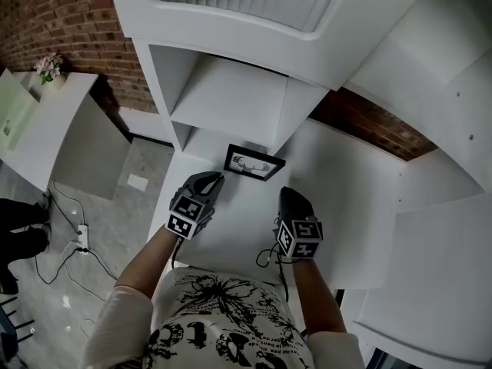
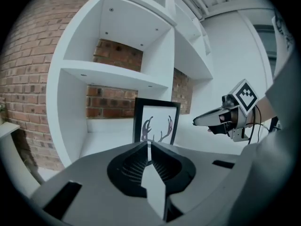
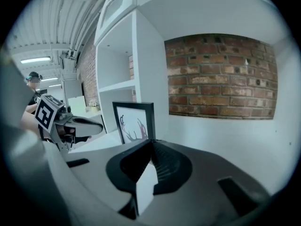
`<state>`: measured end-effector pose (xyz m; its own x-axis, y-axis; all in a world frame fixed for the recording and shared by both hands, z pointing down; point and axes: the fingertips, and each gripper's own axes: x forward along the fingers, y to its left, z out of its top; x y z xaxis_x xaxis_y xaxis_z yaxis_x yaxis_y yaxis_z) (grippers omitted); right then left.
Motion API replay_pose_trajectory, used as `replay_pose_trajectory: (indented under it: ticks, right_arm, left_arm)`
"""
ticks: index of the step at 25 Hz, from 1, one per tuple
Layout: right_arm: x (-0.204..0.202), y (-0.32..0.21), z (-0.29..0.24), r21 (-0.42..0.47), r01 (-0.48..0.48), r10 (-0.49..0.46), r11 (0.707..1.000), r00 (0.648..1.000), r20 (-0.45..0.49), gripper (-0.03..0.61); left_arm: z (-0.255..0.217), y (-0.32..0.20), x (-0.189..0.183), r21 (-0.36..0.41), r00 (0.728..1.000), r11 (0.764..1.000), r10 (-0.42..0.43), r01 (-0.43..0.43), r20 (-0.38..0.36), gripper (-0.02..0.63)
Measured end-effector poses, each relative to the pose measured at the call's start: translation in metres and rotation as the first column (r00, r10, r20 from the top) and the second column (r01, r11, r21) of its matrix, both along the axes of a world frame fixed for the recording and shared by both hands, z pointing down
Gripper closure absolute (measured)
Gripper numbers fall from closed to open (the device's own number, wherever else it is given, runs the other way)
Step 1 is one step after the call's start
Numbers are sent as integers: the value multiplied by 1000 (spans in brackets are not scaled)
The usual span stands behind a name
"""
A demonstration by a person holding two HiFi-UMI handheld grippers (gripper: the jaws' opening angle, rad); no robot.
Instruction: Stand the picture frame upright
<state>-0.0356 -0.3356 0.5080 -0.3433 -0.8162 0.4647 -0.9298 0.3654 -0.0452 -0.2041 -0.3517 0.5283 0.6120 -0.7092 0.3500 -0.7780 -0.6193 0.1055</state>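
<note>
The black picture frame (image 1: 254, 162) with a white antler print stands upright on the white counter (image 1: 231, 229), near the shelf unit's lower opening. It shows straight ahead in the left gripper view (image 2: 156, 122) and in the right gripper view (image 3: 134, 120). My left gripper (image 1: 215, 177) hovers just short of the frame's left side, jaws together, nothing held (image 2: 148, 145). My right gripper (image 1: 288, 193) is off the frame's right side, a little nearer to me, also shut and empty (image 3: 151, 141). Neither touches the frame.
A white shelf unit (image 1: 231, 91) with open cubbies rises behind the frame against a brick wall (image 1: 69, 21). To the left stands a white table (image 1: 54, 121) with flowers (image 1: 49, 65). Cables and a power strip (image 1: 80, 238) lie on the floor.
</note>
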Motion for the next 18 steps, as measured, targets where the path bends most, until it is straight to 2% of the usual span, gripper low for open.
replay_pose_trajectory:
  ticks: [2,9,18]
  right_arm:
    - [-4,11,-10,24,25,-25,999,1000,11,575]
    - [-19,49,-52,141,108,-106,984,994,-27,577]
    - [-28,72,-80,212,107,-112,971,994,8,577]
  left_arm:
    - [-10,10,-1,16,1000,1000,-6,7,-27,607]
    - [-53,48,4,82,996,996,45,-38,-81,607]
    - [-78,73,-1,104,991,994,53,-41,-121,607]
